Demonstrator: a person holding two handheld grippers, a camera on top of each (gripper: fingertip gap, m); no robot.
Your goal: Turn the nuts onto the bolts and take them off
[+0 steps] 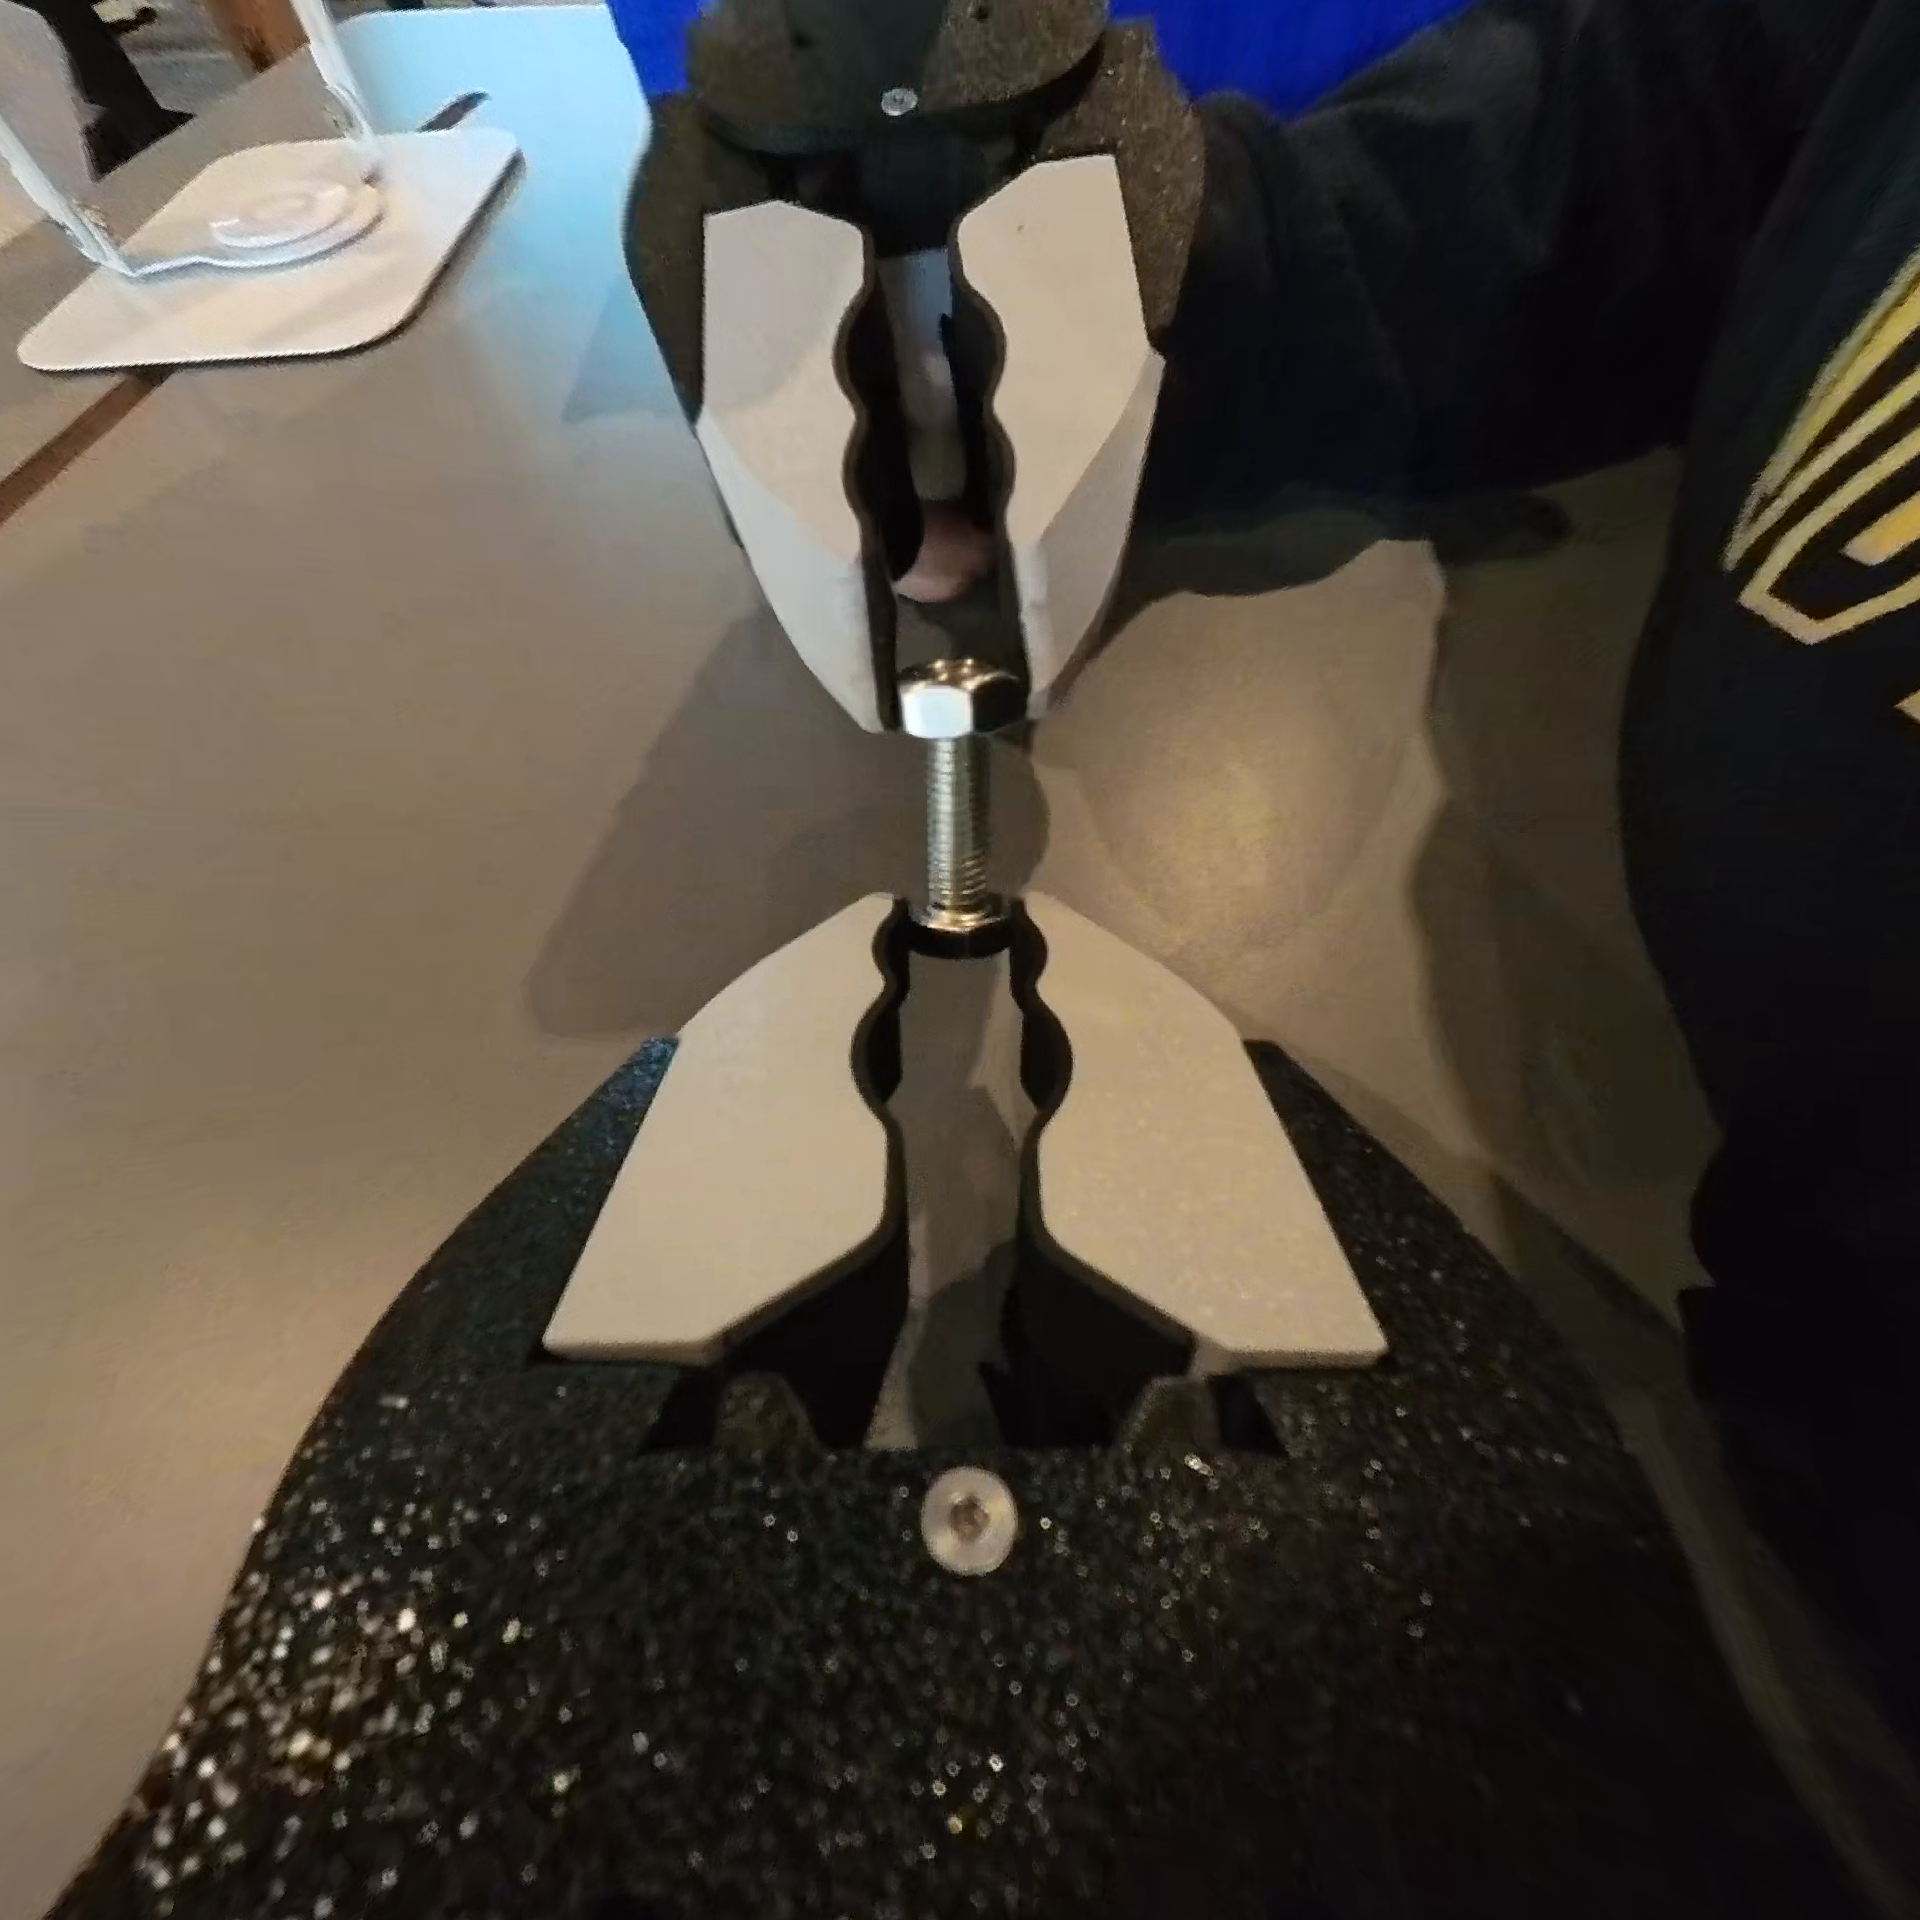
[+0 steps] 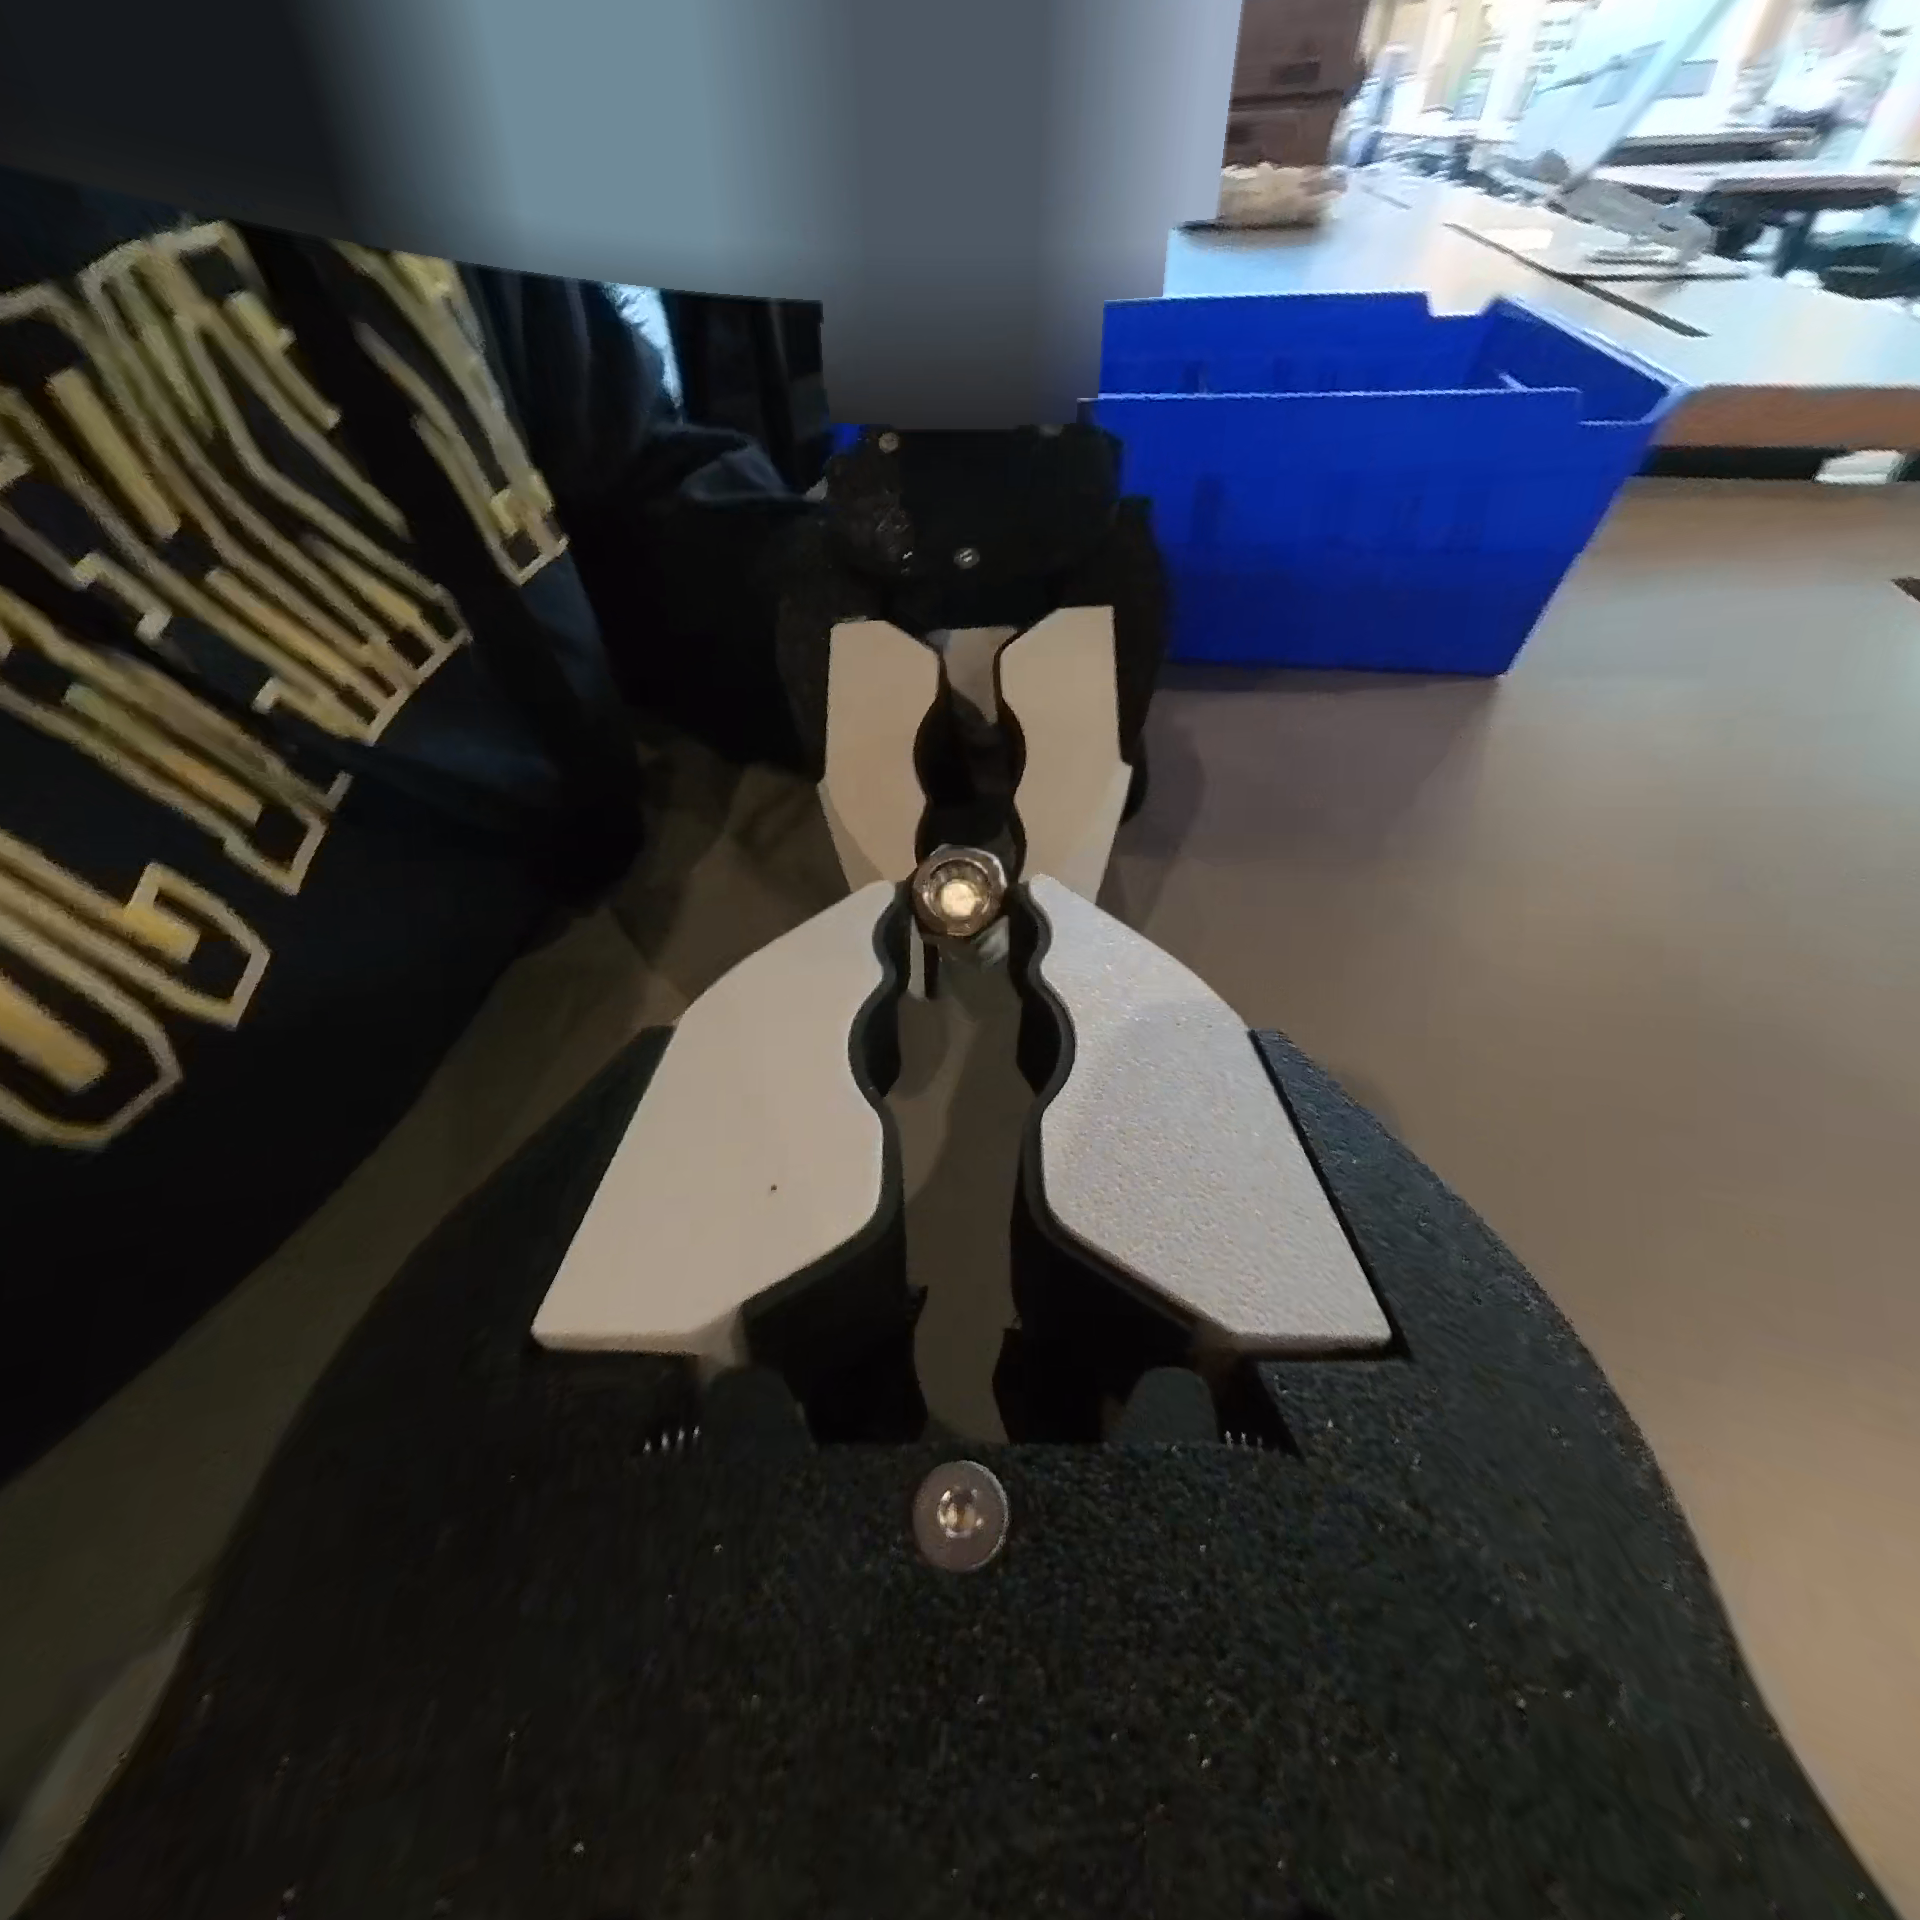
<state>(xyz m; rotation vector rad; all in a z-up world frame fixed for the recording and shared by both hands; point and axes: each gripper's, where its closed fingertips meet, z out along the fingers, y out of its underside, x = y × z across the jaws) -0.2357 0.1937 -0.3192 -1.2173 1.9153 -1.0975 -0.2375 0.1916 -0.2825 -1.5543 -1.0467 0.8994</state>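
A silver bolt [image 1: 951,821] is held in the air between my two grippers, which face each other tip to tip. My left gripper [image 1: 954,927] is shut on a nut [image 1: 956,920] that sits at the end of the bolt's thread. My right gripper [image 2: 956,902] is shut on the bolt's hex head [image 2: 954,899], which shows end-on in the right wrist view. In the left wrist view the hex head [image 1: 956,707] sits between the right gripper's white fingers [image 1: 790,468]. The left gripper's fingers [image 2: 873,727] show beyond the bolt in the right wrist view.
A grey table top [image 1: 312,831] lies below. A white mat [image 1: 260,260] with a clear container stands at the far left. A blue bin [image 2: 1351,520] stands behind the left gripper. A person's dark printed sweater [image 2: 208,623] is close beside both grippers. The tips of both grippers are at nearly the same place.
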